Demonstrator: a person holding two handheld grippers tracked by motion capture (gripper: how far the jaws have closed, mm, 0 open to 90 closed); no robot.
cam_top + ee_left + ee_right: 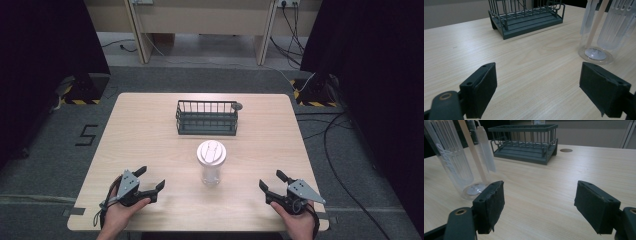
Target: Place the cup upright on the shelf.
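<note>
A clear tumbler (pixel 211 164) with a silvery lid stands upright at the table's middle; a pale straw shows through its wall. Behind it sits a dark wire basket (pixel 206 118), apparently empty. My left gripper (pixel 151 177) rests near the front left, open, with nothing between its jaws. My right gripper (pixel 270 179) rests at the front right, open as well. In the left gripper view the tumbler (pixel 604 30) stands ahead to the right of the gripper (pixel 541 87), the basket (pixel 526 17) farther back. In the right gripper view the tumbler (pixel 454 160) is ahead left of the gripper (pixel 541 206), the basket (pixel 526 142) beyond.
The light wooden table (pixel 150 130) has bare surface on both sides of the tumbler. A small round brown disc (pixel 237 106) lies by the basket's far right corner. Cables run over the grey floor to the right, and dark curtains hang on both sides.
</note>
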